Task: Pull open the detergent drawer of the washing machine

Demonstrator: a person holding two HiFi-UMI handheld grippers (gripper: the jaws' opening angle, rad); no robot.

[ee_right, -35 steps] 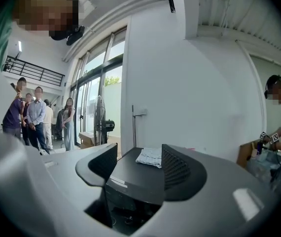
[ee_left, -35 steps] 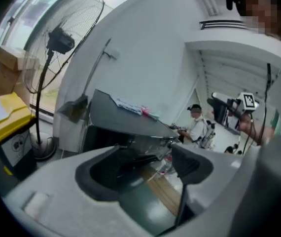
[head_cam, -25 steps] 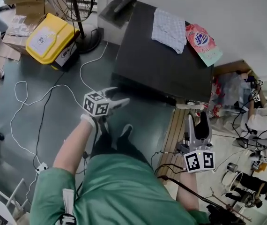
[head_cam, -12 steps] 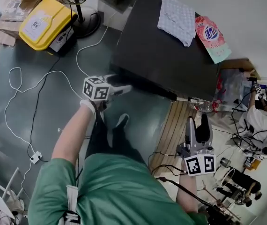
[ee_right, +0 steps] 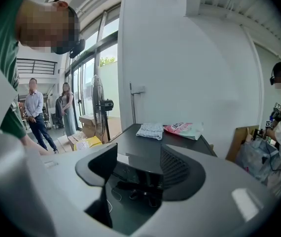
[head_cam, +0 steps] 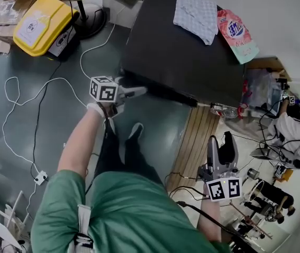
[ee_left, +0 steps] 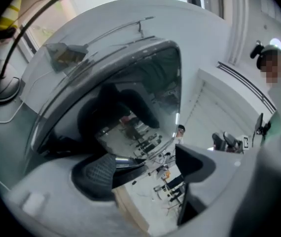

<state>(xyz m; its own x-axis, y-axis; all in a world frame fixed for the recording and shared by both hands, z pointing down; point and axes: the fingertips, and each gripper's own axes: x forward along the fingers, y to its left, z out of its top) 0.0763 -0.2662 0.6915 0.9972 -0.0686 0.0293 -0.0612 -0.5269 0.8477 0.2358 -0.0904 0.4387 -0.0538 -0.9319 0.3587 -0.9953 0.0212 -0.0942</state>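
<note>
Washing machine (head_cam: 181,62), dark-topped and set against the white wall, with the left gripper (head_cam: 137,93) held level close to the upper left corner of its front. Jaws spread wide, just been opening, nothing between them. Curved, reflective door glass (ee_left: 130,98) filling the left gripper view. Detergent drawer not distinguishable on the dark front. Right gripper (head_cam: 221,144) well back from the machine, above wooden boards (head_cam: 192,141), jaws likewise apart and empty. On the lid, a checked cloth (head_cam: 195,12) beside a pink detergent pouch (head_cam: 238,33). Farther off on the green floor, a fan stand (head_cam: 89,20) and a yellow box (head_cam: 37,22).
</note>
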